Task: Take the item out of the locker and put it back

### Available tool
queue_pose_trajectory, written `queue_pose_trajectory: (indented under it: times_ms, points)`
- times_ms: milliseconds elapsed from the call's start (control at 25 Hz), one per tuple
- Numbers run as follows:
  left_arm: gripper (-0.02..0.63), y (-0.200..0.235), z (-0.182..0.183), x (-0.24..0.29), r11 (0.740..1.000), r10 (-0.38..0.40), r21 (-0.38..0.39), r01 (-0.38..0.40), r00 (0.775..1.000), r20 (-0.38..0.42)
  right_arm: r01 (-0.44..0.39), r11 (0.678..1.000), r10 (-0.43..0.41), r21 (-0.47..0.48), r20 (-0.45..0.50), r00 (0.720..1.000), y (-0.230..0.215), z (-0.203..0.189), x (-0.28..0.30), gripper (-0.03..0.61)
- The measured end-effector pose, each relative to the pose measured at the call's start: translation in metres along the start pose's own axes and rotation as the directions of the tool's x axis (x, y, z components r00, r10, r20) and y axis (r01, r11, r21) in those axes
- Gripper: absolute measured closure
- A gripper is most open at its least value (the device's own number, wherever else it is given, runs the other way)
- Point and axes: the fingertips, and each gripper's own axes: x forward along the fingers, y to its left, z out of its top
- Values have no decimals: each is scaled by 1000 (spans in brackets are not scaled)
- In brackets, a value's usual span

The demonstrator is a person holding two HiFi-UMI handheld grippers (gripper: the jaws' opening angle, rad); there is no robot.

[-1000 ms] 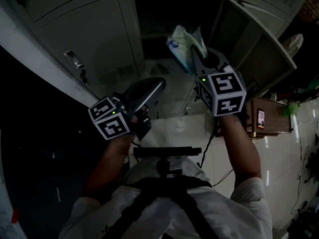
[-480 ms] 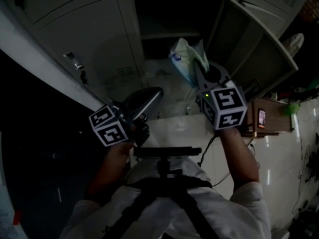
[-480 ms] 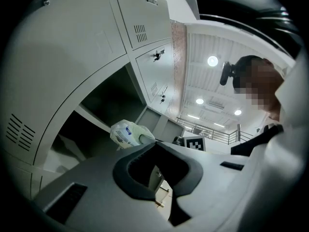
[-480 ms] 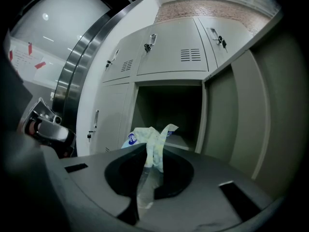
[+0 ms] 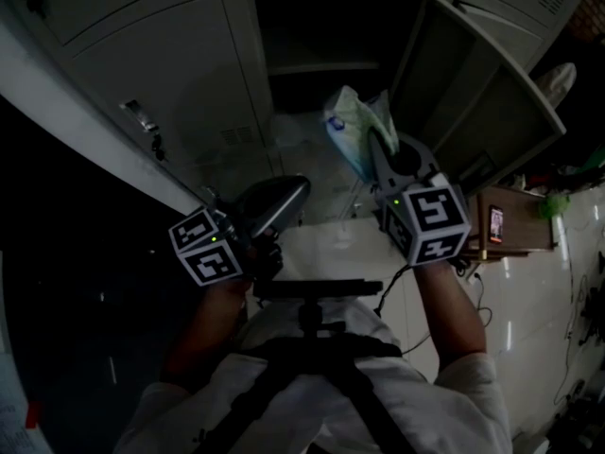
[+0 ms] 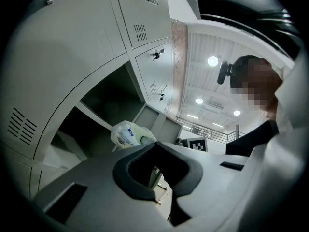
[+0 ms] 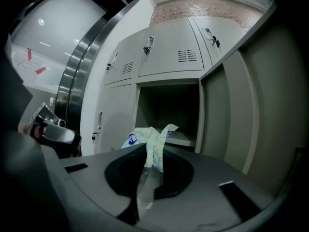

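The right claw (image 7: 148, 149) is clamped on the crimped edge of the soft packet (image 7: 139, 137), suspending it in front of the open locker compartment (image 7: 169, 105), apparently to clear the shelf, while the left claw (image 6: 154, 146), jaws together and empty, stands clear.

A dim locker hall in a large building: rows of grey metal lockers (image 7: 169, 57), glossy tiled floor (image 5: 529, 310), recessed ceiling lights (image 6: 213, 61).

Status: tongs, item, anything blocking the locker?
Right tongs shut on plastic packet, in front of the open locker. Left tongs shut, empty. Locker mouth unblocked; door swung wide.
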Motion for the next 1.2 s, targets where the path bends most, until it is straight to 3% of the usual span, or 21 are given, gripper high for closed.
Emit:
queue_pose_trajectory:
  times_ms: [480, 1200]
  points:
    - [620, 0, -16, -15, 999, 12, -49, -13, 1000, -5, -30, 994, 32, 101, -20, 999, 21, -25, -23, 571]
    - [621, -4, -46, -25, 995, -7, -101, 1, 998, -61, -24, 988, 37, 152, -83, 996, 28, -60, -30, 571]
